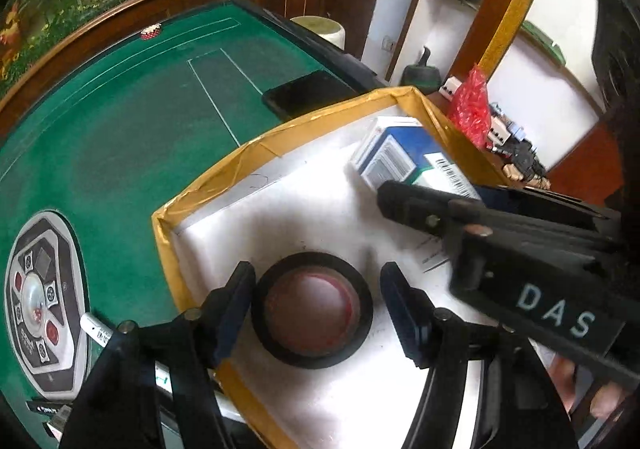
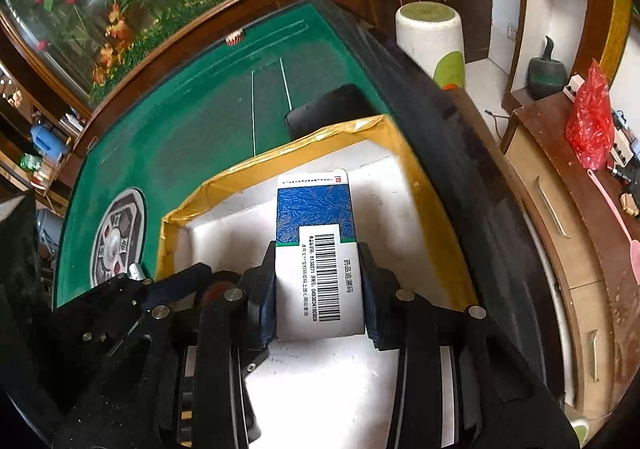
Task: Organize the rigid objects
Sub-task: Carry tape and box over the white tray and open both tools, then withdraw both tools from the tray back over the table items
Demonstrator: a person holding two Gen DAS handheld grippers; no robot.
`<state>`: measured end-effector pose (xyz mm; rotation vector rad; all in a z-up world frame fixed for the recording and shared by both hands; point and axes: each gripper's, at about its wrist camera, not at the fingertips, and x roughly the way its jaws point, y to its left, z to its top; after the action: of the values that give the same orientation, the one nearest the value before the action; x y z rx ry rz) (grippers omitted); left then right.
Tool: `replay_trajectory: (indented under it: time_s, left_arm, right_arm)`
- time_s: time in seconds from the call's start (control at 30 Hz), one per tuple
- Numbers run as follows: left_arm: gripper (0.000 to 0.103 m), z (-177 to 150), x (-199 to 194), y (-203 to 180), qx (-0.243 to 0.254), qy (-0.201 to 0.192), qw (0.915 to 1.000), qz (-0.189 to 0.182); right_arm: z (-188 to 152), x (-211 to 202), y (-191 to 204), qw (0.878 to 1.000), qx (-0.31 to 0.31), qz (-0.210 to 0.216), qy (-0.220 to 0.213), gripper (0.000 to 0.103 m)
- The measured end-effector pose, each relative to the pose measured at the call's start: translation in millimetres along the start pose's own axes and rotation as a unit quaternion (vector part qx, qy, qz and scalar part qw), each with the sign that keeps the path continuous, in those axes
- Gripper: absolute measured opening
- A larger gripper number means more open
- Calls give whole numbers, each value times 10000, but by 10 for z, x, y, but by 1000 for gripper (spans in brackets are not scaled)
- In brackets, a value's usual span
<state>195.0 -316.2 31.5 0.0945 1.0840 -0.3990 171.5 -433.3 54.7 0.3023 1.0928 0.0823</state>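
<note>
A white tray with a yellow taped rim (image 1: 224, 177) sits on the green table. A black tape roll (image 1: 312, 309) lies flat on the tray floor between the fingers of my left gripper (image 1: 316, 309), which is open with gaps on both sides of the roll. My right gripper (image 2: 320, 289) is shut on a blue and white medicine box (image 2: 316, 249) with a barcode, held over the tray (image 2: 200, 193). The box also shows in the left wrist view (image 1: 404, 153), with the right gripper (image 1: 404, 205) crossing from the right.
A black phone (image 1: 304, 93) lies on the green felt (image 1: 120, 137) just beyond the tray. A control panel (image 1: 40, 301) sits in the table's centre, with a white marker (image 1: 94, 329) beside it. A white stool (image 2: 432, 37) and a wooden side cabinet (image 2: 560, 189) stand right.
</note>
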Motion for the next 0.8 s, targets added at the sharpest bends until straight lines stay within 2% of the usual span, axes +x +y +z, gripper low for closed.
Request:
replay_trajectory:
  time_s: [0.07,0.1,0.13,0.3,0.4,0.57,0.63,0.8]
  left_arm:
    - [66,9,-38,8,-35,-47,10000,-41]
    - [66,13,-50,-3,-27,-76,10000,-31]
    - [66,7,-77,-21,-4,-121,9999,-7]
    - [66,-41,-190,-77,44,-144,9999,-12]
    - [66,-172,-413,-107,171,-388,9991,49]
    - [66,-634,-1071,-19,366,-958,9945,-199]
    - [66,-859,-1350,61,389,-1173,9917,-343]
    - [67,-1384,-1756,259,299,-1678,9845,-425]
  right_arm:
    - [-9,-57,8,9998,-118,-115,-73,61]
    - [-6,-63,-9,9999,-104,-88,-64,76]
    - [-9,-67,-24,10000,-79,-11,-52,78]
    - [-71,-197,-4,9998,-53,-66,-172,79]
    - [-188,-465,52,9984,-87,-203,-520,79]
    - [-610,-1065,266,9916,-357,-193,-1229,79]
    - [-831,-1327,382,9863,-461,217,-1570,79]
    - [-1328,-1653,689,9720,-803,1035,-1949,79]
